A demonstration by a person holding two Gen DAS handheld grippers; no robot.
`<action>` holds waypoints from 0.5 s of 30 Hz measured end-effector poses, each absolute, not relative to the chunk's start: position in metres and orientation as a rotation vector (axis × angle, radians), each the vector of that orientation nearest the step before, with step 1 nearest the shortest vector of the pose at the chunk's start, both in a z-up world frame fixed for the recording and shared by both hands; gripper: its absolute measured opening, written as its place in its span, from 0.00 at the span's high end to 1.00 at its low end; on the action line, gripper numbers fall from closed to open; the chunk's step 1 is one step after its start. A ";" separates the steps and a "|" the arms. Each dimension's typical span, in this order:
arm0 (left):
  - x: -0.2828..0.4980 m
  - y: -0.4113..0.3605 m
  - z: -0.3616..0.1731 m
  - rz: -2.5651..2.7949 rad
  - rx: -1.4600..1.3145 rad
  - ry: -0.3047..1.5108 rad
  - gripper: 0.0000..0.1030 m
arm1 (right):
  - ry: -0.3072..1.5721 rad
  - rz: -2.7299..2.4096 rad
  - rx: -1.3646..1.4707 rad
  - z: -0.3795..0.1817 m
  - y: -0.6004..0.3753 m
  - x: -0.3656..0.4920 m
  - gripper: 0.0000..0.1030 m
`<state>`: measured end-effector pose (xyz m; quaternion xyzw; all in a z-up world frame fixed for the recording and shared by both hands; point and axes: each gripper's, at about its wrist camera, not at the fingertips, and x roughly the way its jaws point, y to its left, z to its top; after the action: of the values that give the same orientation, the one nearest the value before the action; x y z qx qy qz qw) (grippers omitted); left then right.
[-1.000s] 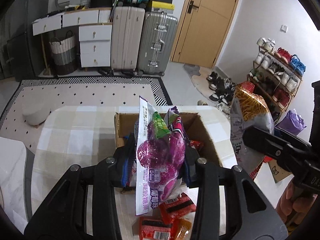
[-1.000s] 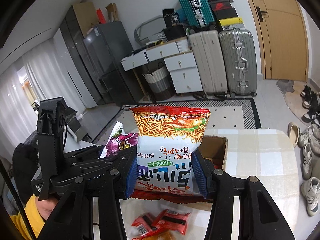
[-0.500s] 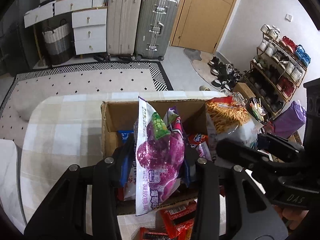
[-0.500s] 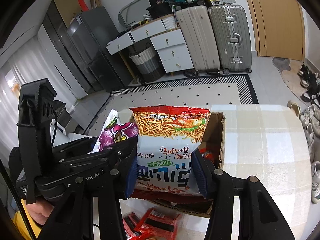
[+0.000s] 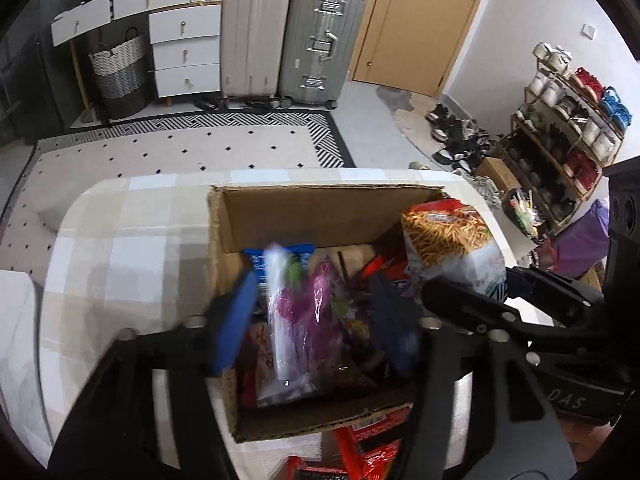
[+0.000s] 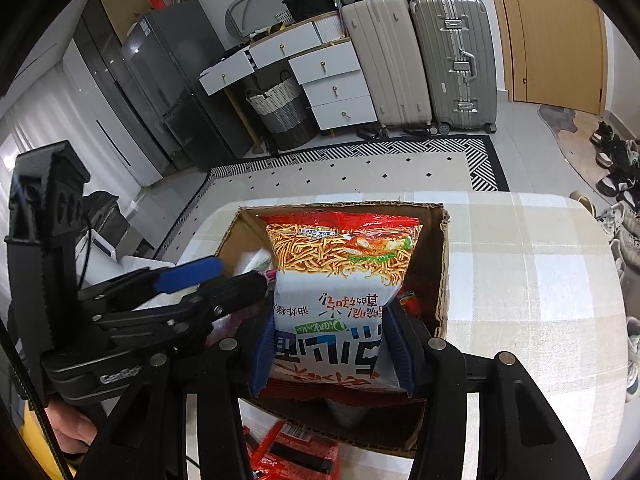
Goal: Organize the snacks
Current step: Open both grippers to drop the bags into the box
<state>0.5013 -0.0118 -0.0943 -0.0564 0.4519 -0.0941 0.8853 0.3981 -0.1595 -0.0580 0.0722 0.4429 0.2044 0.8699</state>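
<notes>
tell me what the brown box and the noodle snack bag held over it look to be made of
Brown open-topped box: corrugated cardboard, matte, judging by its raw, ragged cut edges. Orange-and-white noodle snack bag: thin plastic film, probably glossy, since it crinkles and catches the light where the right gripper pinches it.

2 wrist fisheye views, each close above the cardboard box [image 5: 320, 216] on the table [image 5: 132, 248], both tilted downward toward the far wall, left view from box's left, right view from its right, sharing box, suitcases [image 6: 416, 60], drawers.
</notes>
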 end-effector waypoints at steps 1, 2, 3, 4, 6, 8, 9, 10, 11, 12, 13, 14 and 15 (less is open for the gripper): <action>0.499 -0.011 -0.093 -0.194 -0.120 0.933 0.41 | 0.926 0.428 0.151 -0.058 -0.159 0.398 0.52; 0.498 -0.010 -0.092 -0.197 -0.120 0.928 0.41 | 0.925 0.426 0.150 -0.058 -0.159 0.397 0.52; 0.490 -0.010 -0.090 -0.190 -0.117 0.925 0.41 | 0.922 0.424 0.149 -0.058 -0.160 0.396 0.52; 0.488 -0.008 -0.088 -0.178 -0.117 0.920 0.41 | 0.921 0.424 0.148 -0.057 -0.158 0.396 0.51; 0.479 -0.004 -0.082 -0.176 -0.132 0.908 0.41 | 0.920 0.426 0.147 -0.055 -0.156 0.396 0.51; 0.467 -0.004 -0.076 -0.171 -0.132 0.900 0.40 | 0.919 0.427 0.149 -0.054 -0.155 0.395 0.50; 0.464 -0.003 -0.074 -0.164 -0.129 0.896 0.40 | 0.920 0.427 0.153 -0.053 -0.154 0.395 0.50; 0.457 0.000 -0.070 -0.162 -0.126 0.893 0.40 | 0.919 0.427 0.158 -0.052 -0.154 0.394 0.49; 0.449 0.004 -0.066 -0.161 -0.125 0.889 0.40 | 0.915 0.427 0.158 -0.051 -0.153 0.393 0.49; 0.444 0.007 -0.063 -0.156 -0.124 0.886 0.40 | 0.912 0.424 0.154 -0.050 -0.152 0.392 0.48; 0.437 0.007 -0.060 -0.149 -0.122 0.885 0.39 | 0.910 0.424 0.150 -0.049 -0.152 0.392 0.47; 0.434 0.008 -0.058 -0.147 -0.122 0.885 0.39 | 0.909 0.421 0.148 -0.049 -0.151 0.391 0.47; 0.430 0.010 -0.056 -0.145 -0.124 0.882 0.39 | 0.905 0.417 0.149 -0.048 -0.152 0.390 0.46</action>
<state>0.4300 0.0096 -0.0556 -0.0599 0.4263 -0.0700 0.8999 0.3902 -0.1518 -0.0477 0.0716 0.4337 0.2000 0.8757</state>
